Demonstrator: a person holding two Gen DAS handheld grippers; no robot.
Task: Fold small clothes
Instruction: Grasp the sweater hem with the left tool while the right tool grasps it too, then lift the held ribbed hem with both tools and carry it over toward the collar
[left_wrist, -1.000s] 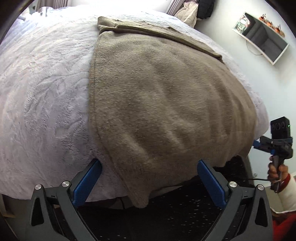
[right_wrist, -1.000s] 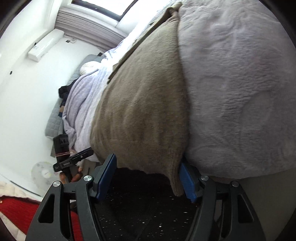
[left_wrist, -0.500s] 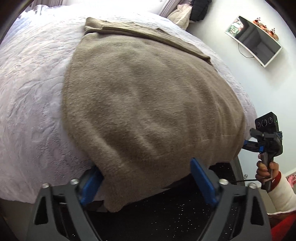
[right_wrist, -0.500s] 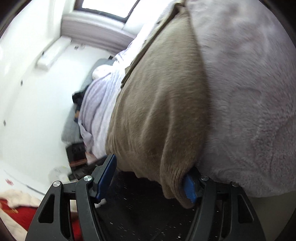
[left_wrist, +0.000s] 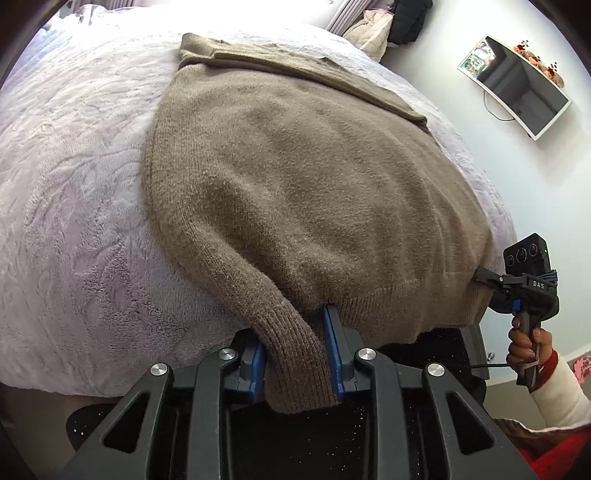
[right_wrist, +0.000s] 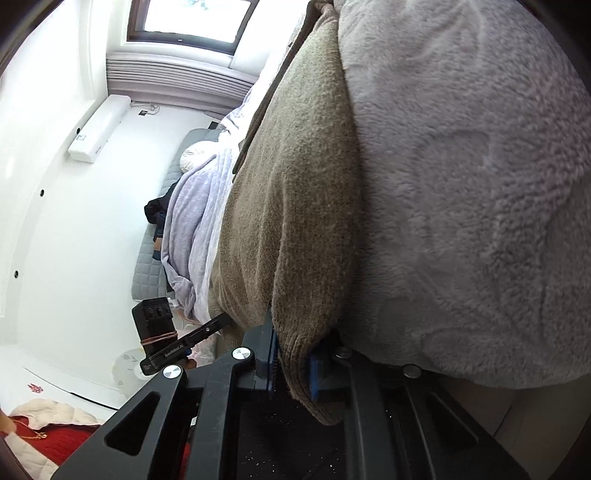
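Sweater lies flat on blanket, hem overhanging the near bed edge. Left gripper sits at the hem's left corner, right gripper at its right corner. Monitor hangs on the wall, right.

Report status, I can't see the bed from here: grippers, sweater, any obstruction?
Left hand-held gripper and right hand-held gripper just closed, each clamped on a hem corner. Brown sweater flat on the bedspread. Nothing in the way.

Bed in fleecy lilac blanket, brown sweater spread on it
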